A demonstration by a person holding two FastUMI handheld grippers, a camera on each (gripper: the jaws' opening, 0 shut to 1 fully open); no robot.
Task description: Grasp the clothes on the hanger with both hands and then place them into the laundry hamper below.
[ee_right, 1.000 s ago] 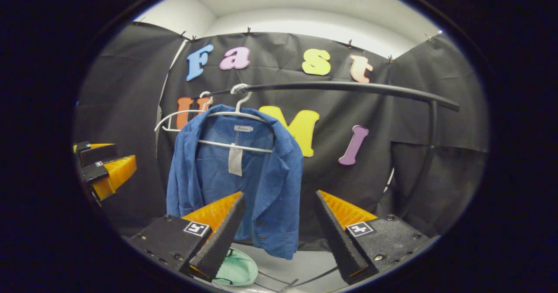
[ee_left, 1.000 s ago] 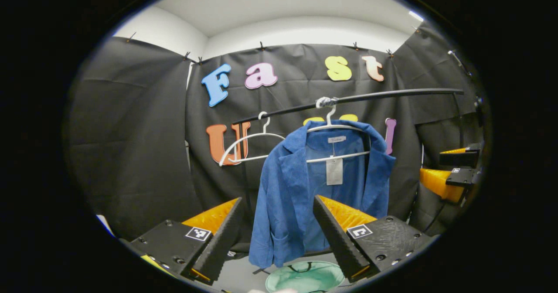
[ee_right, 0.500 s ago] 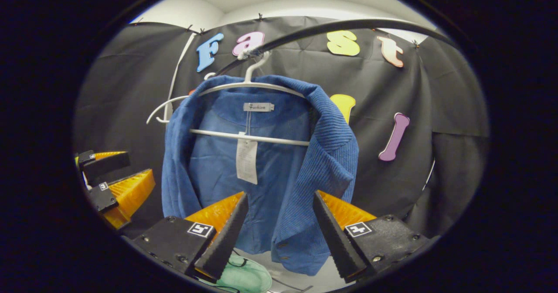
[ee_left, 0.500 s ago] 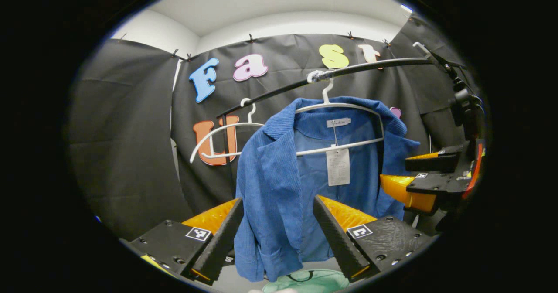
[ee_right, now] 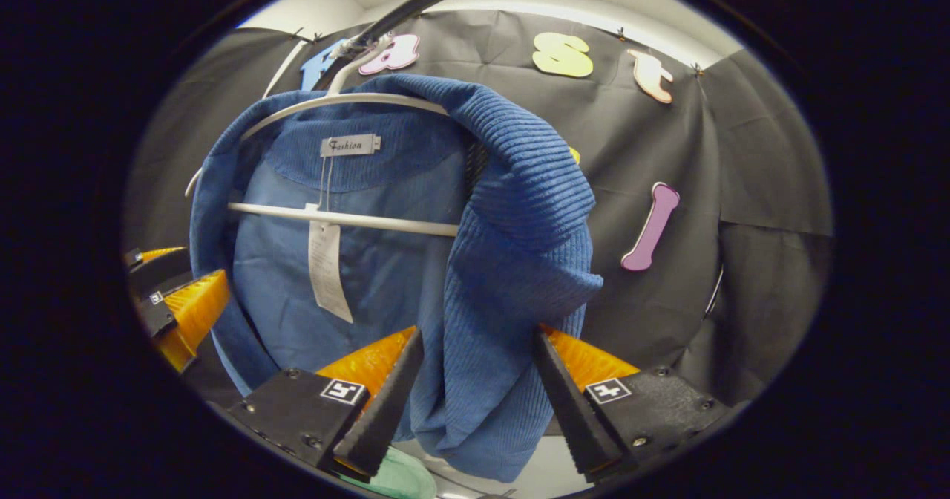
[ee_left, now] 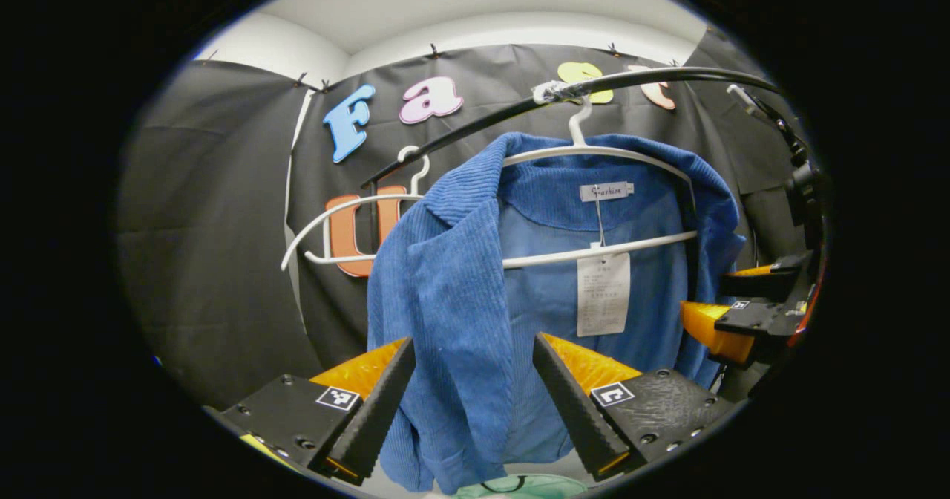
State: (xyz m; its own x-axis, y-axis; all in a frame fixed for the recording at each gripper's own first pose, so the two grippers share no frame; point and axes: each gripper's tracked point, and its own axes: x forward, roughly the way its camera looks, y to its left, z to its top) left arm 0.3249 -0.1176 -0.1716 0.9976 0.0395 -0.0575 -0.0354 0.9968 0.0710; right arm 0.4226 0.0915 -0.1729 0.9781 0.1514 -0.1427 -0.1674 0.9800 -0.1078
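Hanging from the black rail (ee_left: 475,124), the blue jacket (ee_left: 453,291) was the landmark for everything else. Left of the jacket hung one empty white hanger (ee_left: 326,220), its right end hidden behind the jacket's shoulder. The jacket's own hanger (ee_left: 594,154) made two in all, its lower bar crossing the open front and partly covered by the lapels. One neck label (ee_left: 606,191) carried script too small to read surely; one paper tag (ee_left: 603,295) below it held fine print that could not be made out.

Below the jacket's hem, a sliver of the green hamper (ee_left: 519,486) showed, mostly cut off. The left gripper (ee_left: 473,387) stood with its fingers spread wide on either side of the jacket's left front panel, not pressing it. In the right gripper view, the right gripper (ee_right: 475,387) likewise stood apart around the jacket's other front panel (ee_right: 505,321), the cloth hanging loose between the fingers. A corner of the hamper (ee_right: 397,480) peeked beneath that hem.
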